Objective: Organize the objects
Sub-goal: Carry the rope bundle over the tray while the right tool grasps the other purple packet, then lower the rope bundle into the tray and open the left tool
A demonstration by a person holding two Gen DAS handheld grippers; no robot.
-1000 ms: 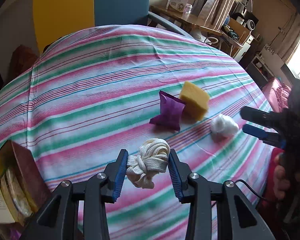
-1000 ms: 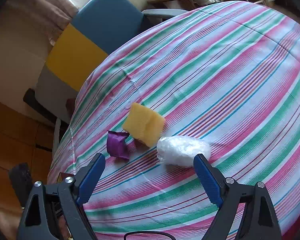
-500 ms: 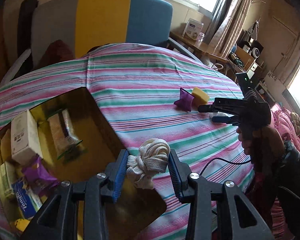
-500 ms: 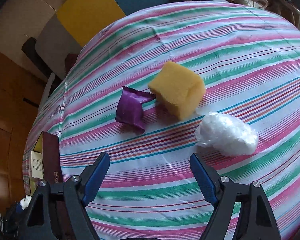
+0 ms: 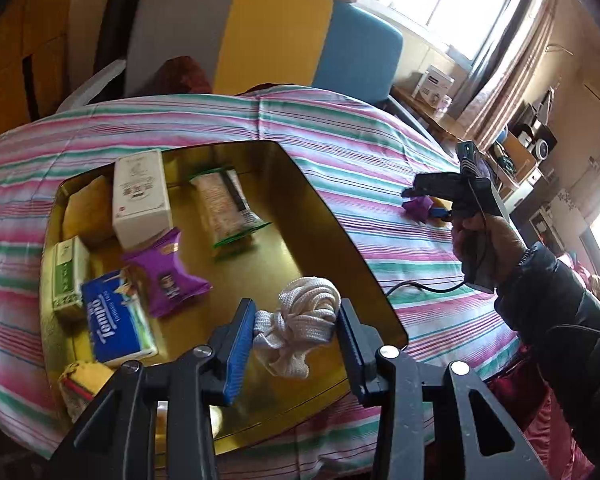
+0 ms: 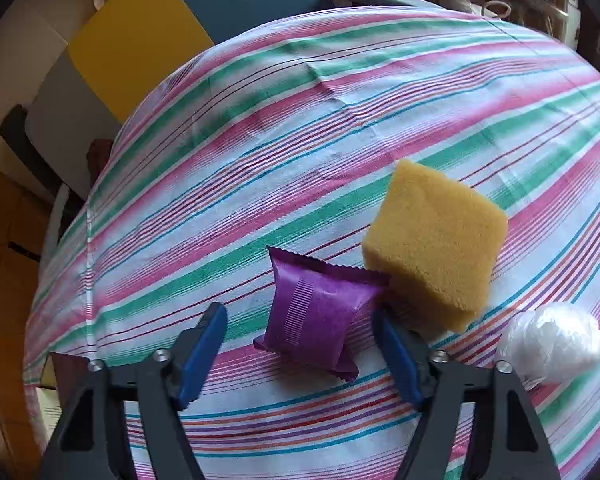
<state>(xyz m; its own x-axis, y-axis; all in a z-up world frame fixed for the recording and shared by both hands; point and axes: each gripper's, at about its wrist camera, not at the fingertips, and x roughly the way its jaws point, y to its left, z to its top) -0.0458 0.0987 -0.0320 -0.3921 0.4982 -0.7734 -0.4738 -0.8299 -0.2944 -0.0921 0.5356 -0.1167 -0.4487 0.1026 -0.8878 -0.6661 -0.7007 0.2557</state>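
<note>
My left gripper [image 5: 296,344] is shut on a knotted white rope bundle [image 5: 300,320] and holds it above the near right part of a golden tray [image 5: 340,216]. My right gripper [image 6: 300,336] points down at a purple packet [image 6: 320,312] lying on the striped tablecloth [image 6: 300,120]. Its jaws are closing with the packet between them. The right pad is at the packet's edge; a gap shows on the left side. A yellow sponge [image 6: 432,240] leans just right of the packet. Further right lies a white plastic wad [image 6: 552,344].
The tray holds a white box [image 5: 140,196], a blue tissue pack [image 5: 116,324], a purple snack packet [image 5: 166,268], a cracker pack [image 5: 224,208] and a green box [image 5: 66,276]. A grey, yellow and blue chair [image 5: 272,36] stands behind the table. A hand [image 5: 484,240] and sleeve hold the right gripper.
My left gripper carried the rope leftwards from the bare cloth to above the tray. My right gripper dropped towards the purple packet and its jaws narrowed around it.
</note>
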